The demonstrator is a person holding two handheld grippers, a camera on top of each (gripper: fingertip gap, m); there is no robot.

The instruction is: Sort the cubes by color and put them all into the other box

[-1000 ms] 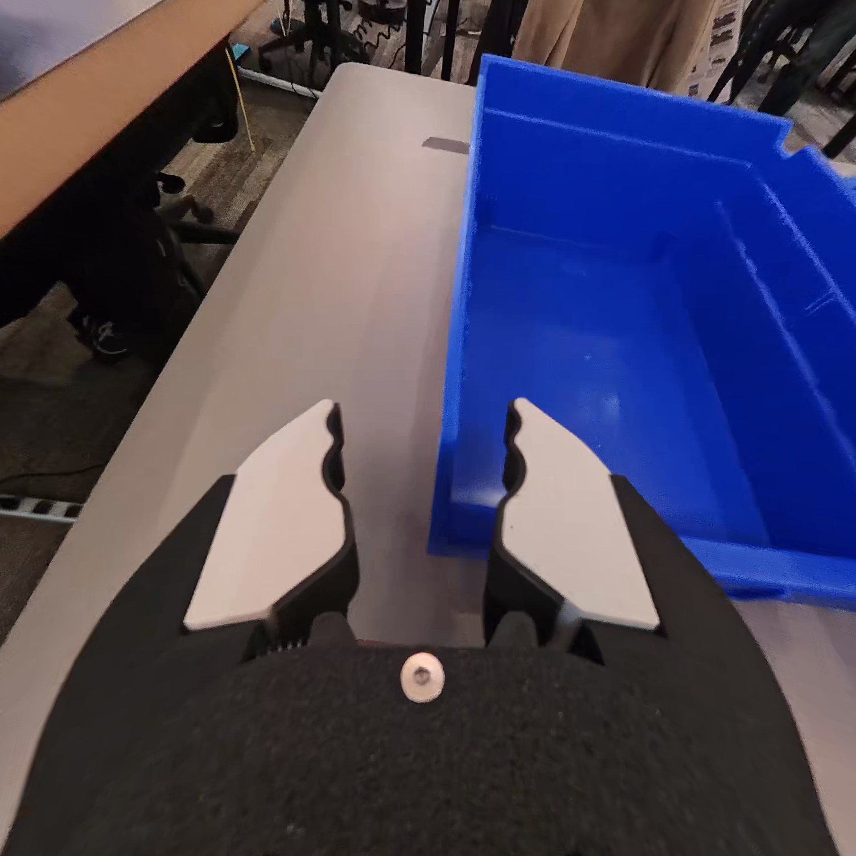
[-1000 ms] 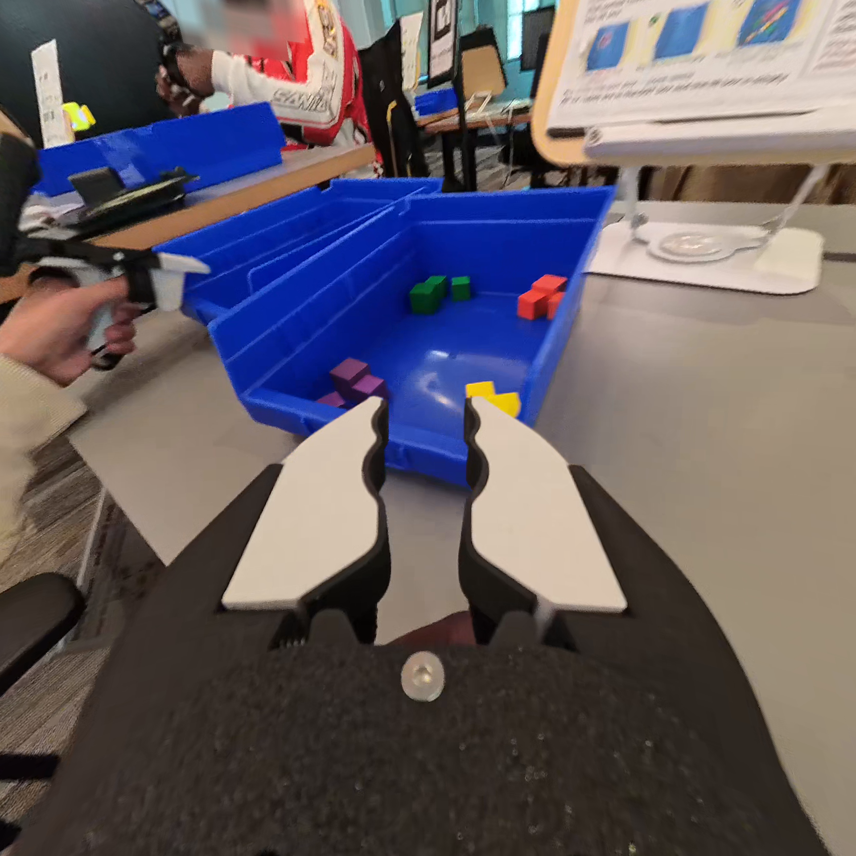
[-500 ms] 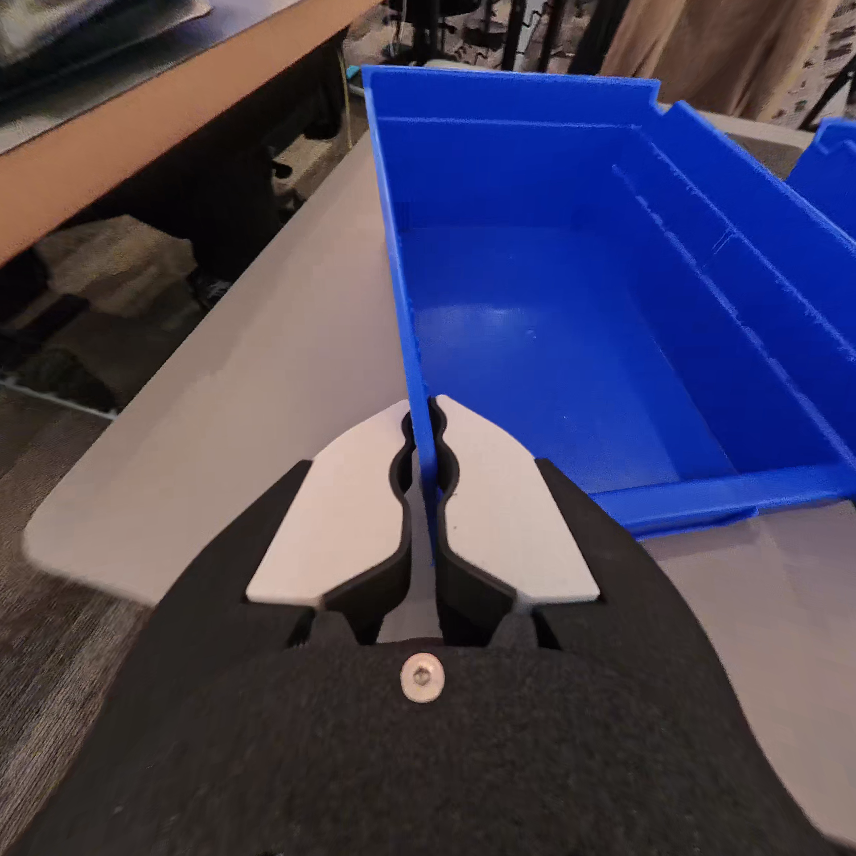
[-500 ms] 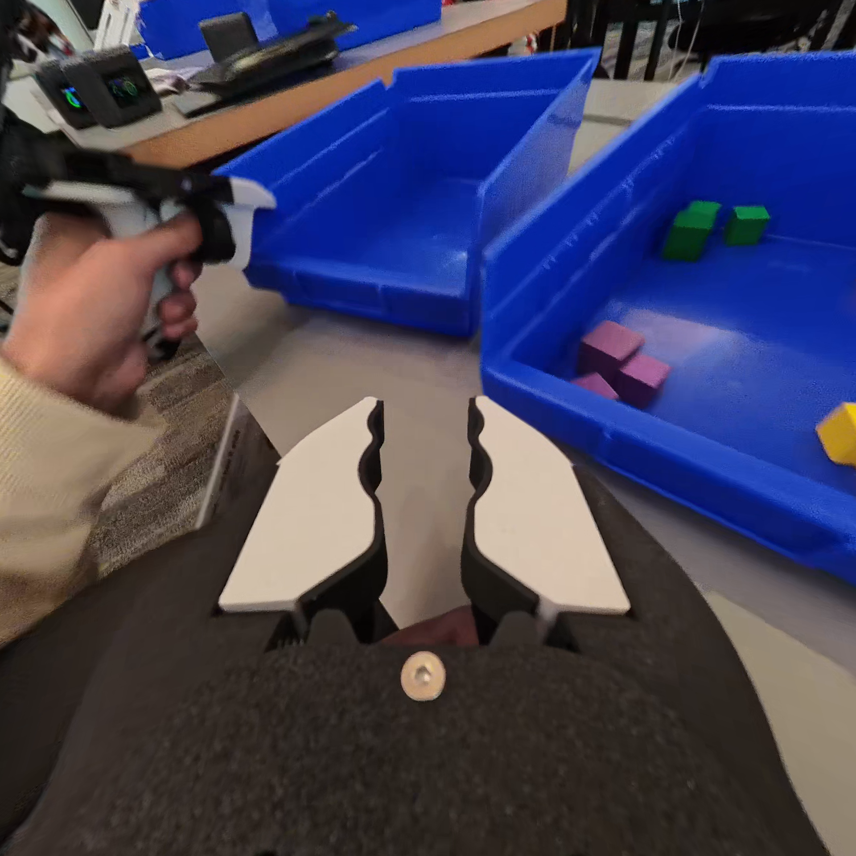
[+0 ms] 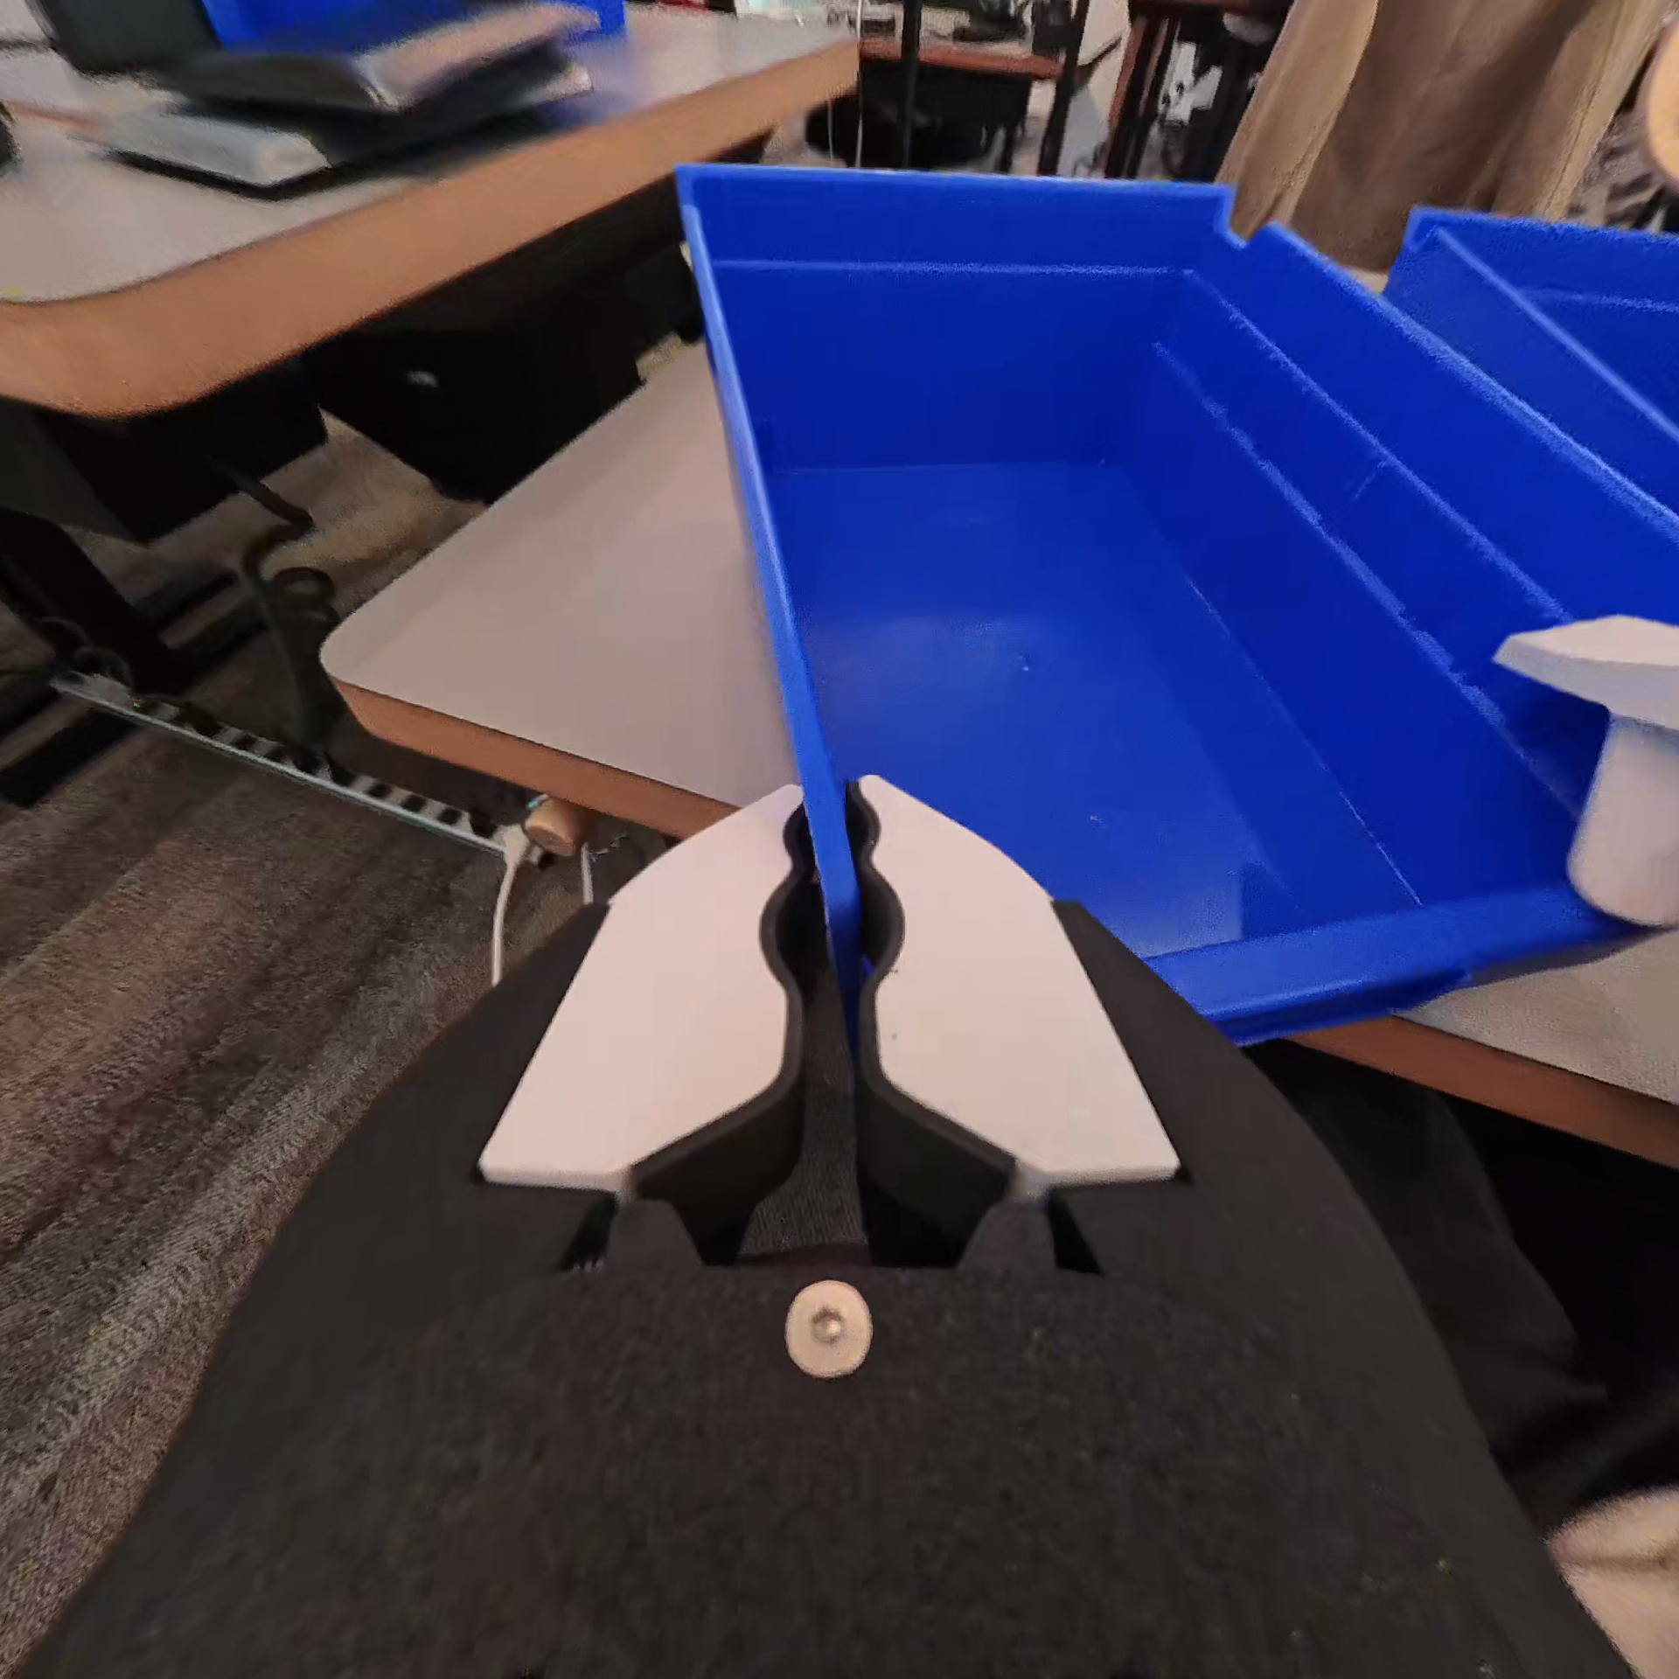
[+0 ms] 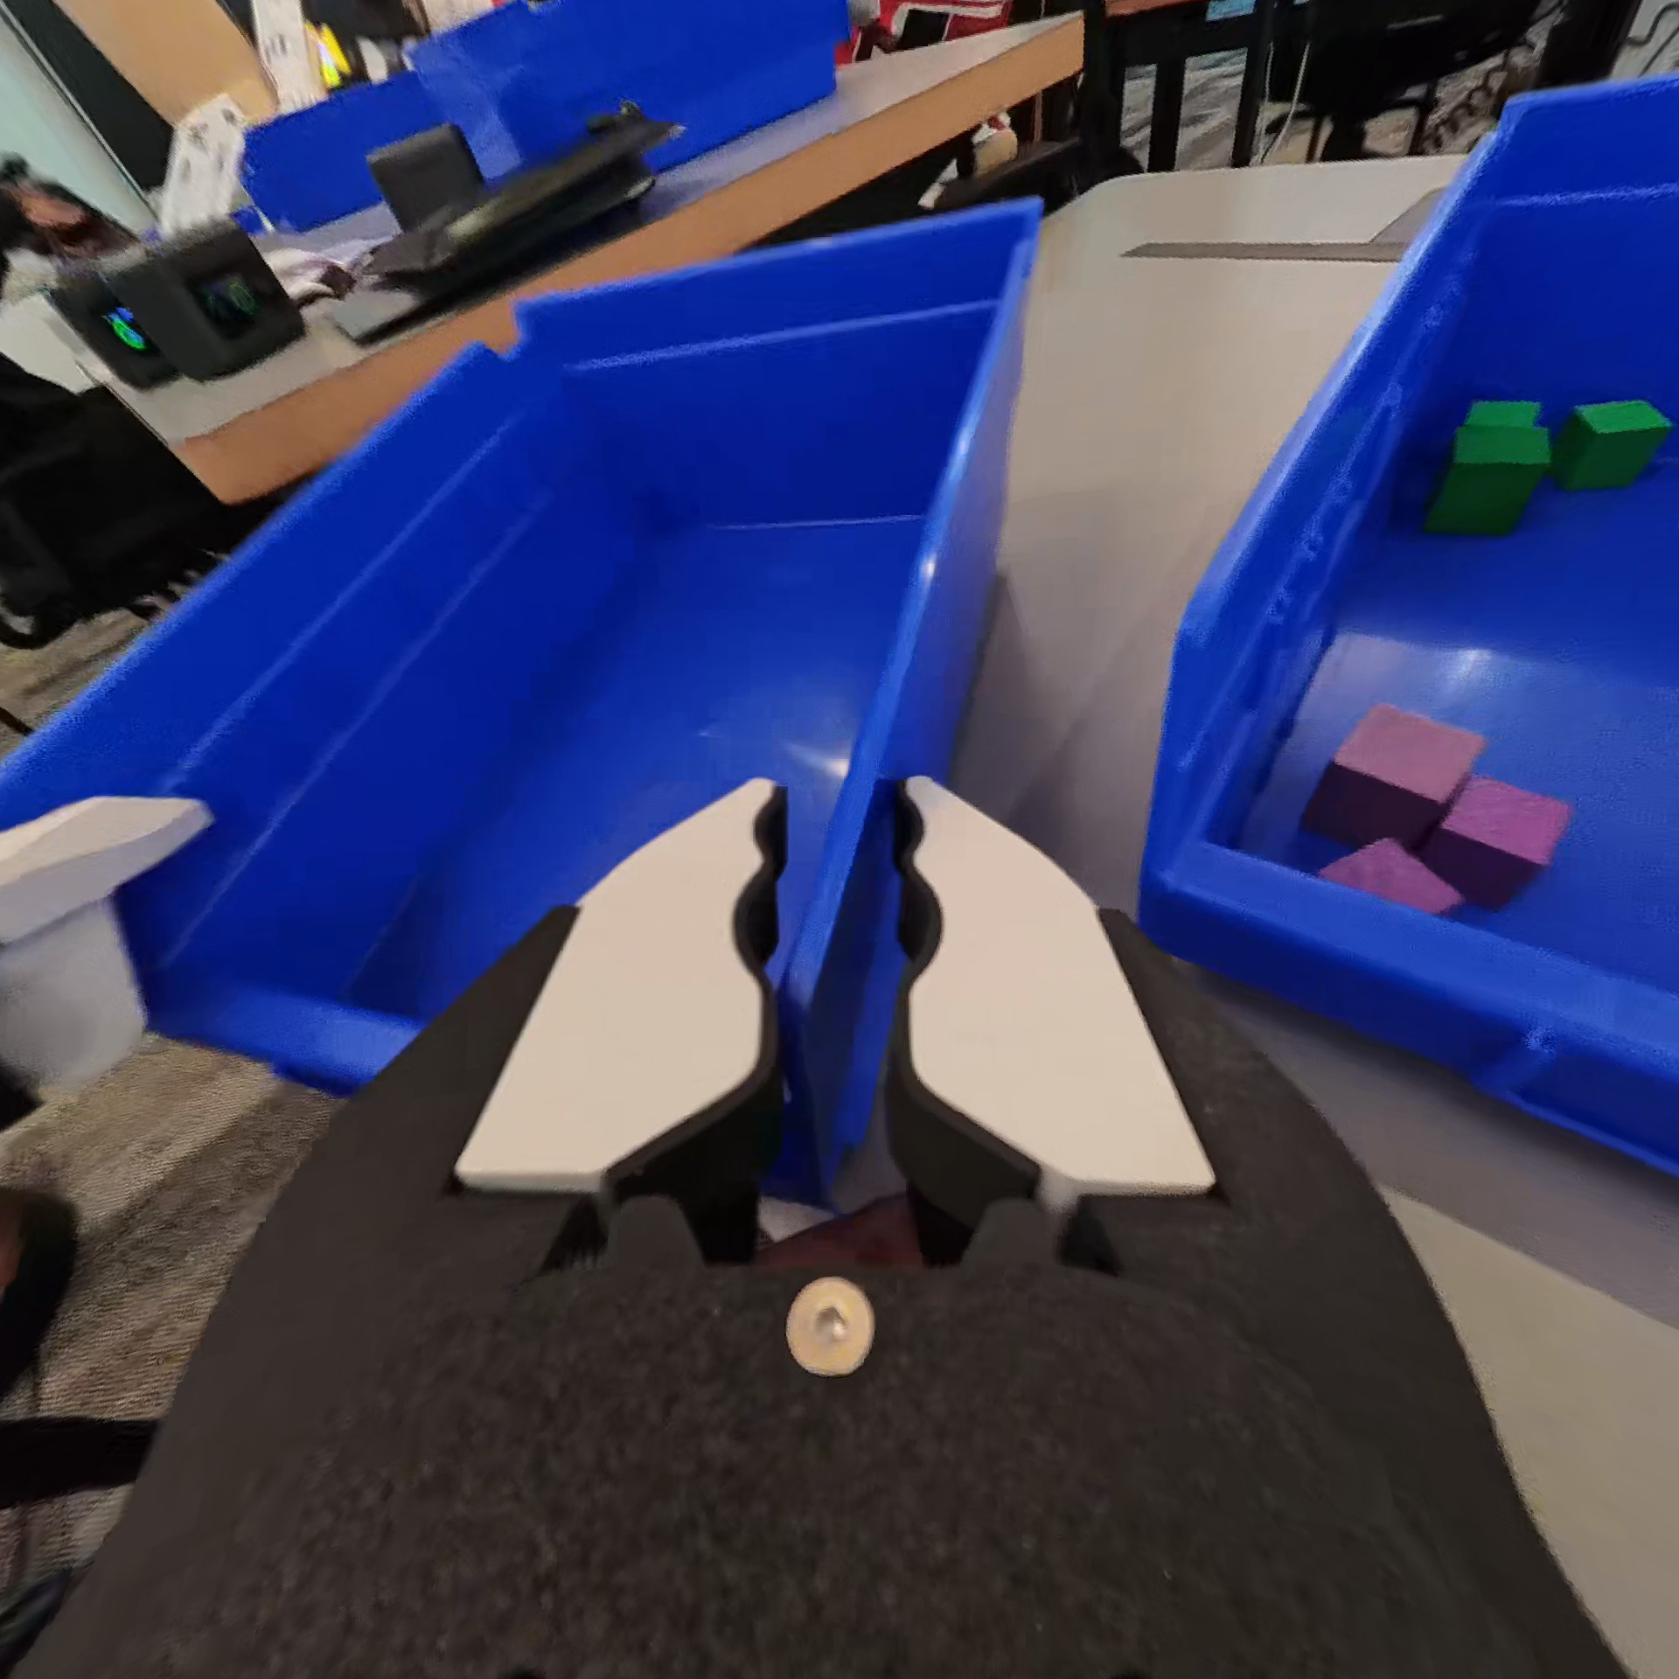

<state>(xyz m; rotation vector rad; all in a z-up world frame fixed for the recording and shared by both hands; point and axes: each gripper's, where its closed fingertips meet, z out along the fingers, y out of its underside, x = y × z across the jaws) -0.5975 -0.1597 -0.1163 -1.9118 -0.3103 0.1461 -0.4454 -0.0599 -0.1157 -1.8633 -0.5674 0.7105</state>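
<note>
An empty blue box [image 5: 1045, 636] lies on the grey table [image 5: 581, 618], its near end hanging over the table's front edge. My left gripper [image 5: 829, 799] is shut on its left wall. My right gripper [image 6: 840, 795] is shut on its right wall [image 6: 945, 563]; one of its fingertips [image 5: 1599, 672] shows in the left wrist view. A second blue box [image 6: 1272, 963] stands to the right and holds green cubes [image 6: 1490, 472] at the back and purple cubes [image 6: 1399, 772] near the front. Other cubes are out of frame.
Another table with a wood edge [image 5: 409, 227] stands to the left and carries dark devices [image 6: 182, 309] and blue bins [image 6: 636, 73]. Carpet floor [image 5: 182, 999] with a power strip [image 5: 273, 754] lies below the table's corner. A tan garment [image 5: 1408, 118] hangs behind. Some 20 cm of space lies between my two pairs of fingers.
My left gripper closed on the empty box's left wall. My right gripper swung left from the cube box onto the empty box's right wall. The box now overhangs the table's front edge.
</note>
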